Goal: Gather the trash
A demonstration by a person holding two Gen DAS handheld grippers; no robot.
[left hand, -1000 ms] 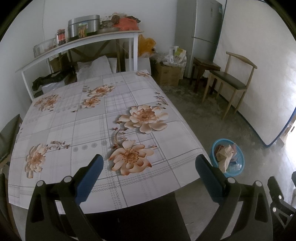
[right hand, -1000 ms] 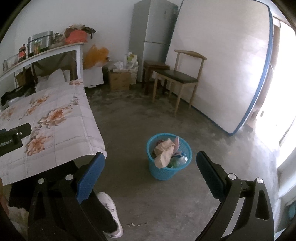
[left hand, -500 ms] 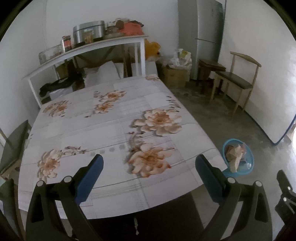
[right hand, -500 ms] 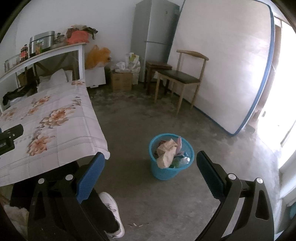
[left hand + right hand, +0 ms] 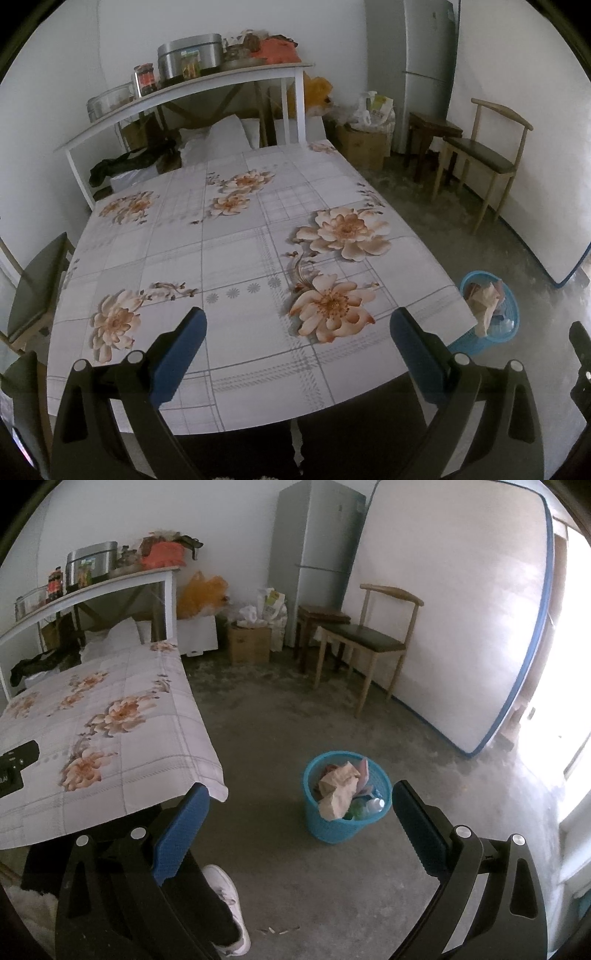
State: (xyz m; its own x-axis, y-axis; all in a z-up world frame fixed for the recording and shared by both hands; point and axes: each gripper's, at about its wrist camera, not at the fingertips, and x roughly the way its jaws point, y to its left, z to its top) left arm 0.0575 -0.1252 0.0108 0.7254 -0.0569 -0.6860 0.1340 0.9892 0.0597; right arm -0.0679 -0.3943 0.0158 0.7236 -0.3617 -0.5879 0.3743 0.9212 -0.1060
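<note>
A blue plastic waste basket [image 5: 345,825] stands on the concrete floor right of the table, stuffed with crumpled brown paper [image 5: 338,788], a plastic bottle and other trash. In the left wrist view the same basket [image 5: 493,334] peeks out past the table corner. My left gripper [image 5: 297,332] hangs open above the near end of the flower-print tablecloth [image 5: 229,266], nothing between its blue fingers. My right gripper [image 5: 301,814] is open too, held above the floor just short of the basket, empty. A few small scraps [image 5: 279,930] lie on the floor near my shoe.
A person's dark trouser leg and white shoe [image 5: 229,904] stand by the table's near corner. A wooden chair [image 5: 369,642] and stool stand by a leaning white board [image 5: 461,627]. Fridge [image 5: 317,557], cardboard box [image 5: 249,642] and bags line the back wall. A cluttered white shelf [image 5: 184,96] lies beyond the table.
The left gripper view has drawn back and swung left, showing more of the table. The right gripper view shifted slightly; the basket sits a little farther right. Both stay open.
</note>
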